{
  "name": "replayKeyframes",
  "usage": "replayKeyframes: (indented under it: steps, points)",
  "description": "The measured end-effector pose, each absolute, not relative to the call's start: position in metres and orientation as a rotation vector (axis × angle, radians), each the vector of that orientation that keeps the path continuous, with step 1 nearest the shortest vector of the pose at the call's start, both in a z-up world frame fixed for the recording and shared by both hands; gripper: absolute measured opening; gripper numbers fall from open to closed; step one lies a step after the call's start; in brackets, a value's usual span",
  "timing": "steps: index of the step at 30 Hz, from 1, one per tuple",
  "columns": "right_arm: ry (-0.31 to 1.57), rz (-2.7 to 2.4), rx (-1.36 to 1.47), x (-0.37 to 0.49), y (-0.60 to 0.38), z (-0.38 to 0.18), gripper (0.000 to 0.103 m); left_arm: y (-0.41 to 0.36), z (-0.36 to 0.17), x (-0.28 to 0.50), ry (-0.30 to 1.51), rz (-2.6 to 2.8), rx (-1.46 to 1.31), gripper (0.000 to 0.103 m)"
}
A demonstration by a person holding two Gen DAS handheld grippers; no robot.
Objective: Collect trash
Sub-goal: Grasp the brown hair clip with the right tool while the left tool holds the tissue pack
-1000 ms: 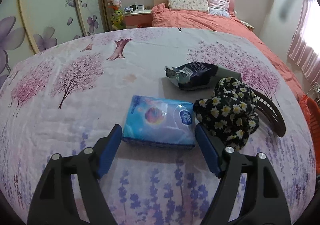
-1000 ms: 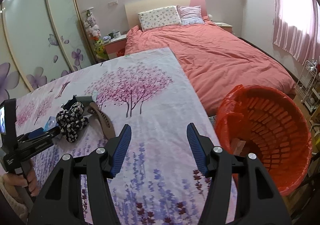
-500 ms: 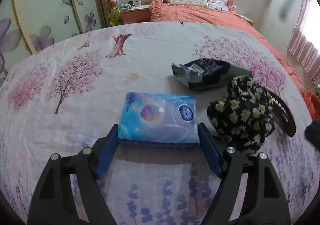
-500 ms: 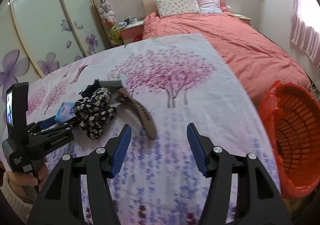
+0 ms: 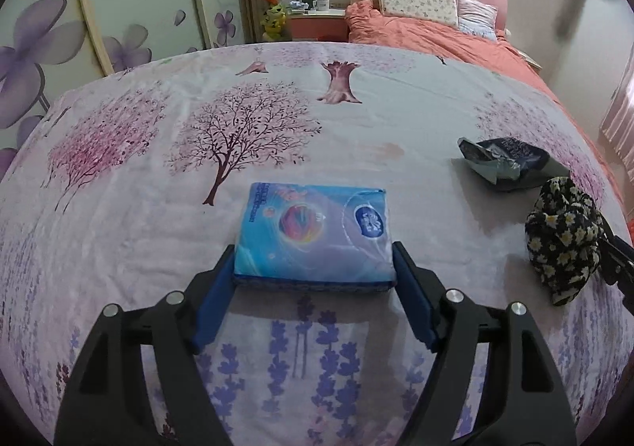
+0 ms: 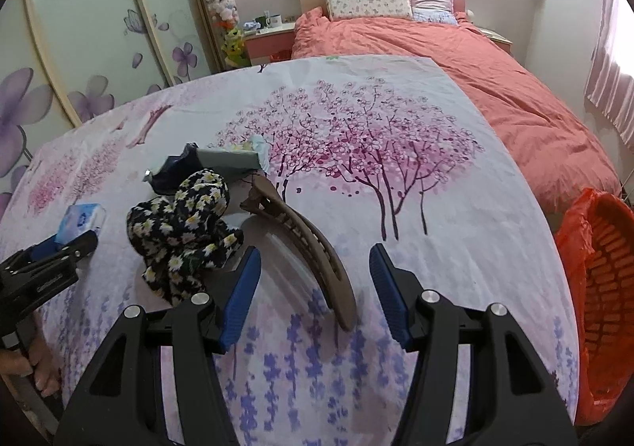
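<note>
Lying crosswise between pads [image 5: 412, 287]: tissue pack [image 5: 313, 232].

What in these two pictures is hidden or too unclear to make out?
- Dark wrapper, right wrist view: the floral cloth covers its near part; its print is unreadable.
- Orange basket, right wrist view: cut off by the picture's edge, inside unseen.
- Tissue pack, left wrist view: whether the left gripper presses its sides is unclear.
- Nightstand items: too small.
</note>
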State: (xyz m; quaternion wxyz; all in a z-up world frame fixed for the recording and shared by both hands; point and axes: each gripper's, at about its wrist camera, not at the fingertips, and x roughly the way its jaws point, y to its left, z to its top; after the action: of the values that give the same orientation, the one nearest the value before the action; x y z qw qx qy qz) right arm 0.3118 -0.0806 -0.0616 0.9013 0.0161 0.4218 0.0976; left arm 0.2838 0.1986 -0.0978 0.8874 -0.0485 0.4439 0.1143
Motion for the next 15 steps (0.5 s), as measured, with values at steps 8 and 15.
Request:
replayKeyframes:
  steps: [8, 15]
  points:
    - [0.915, 0.137, 0.065, 0.321, -0.083, -0.067, 0.015, 0.198, -0.097, 0.286, 0.923, 0.238, -0.102, 0.074]
    - [0.914, 0.123, 0.132, 0.315, -0.084, -0.069, 0.012, 0.198, -0.097, 0.286, 0.923, 0.239, -0.100, 0.074]
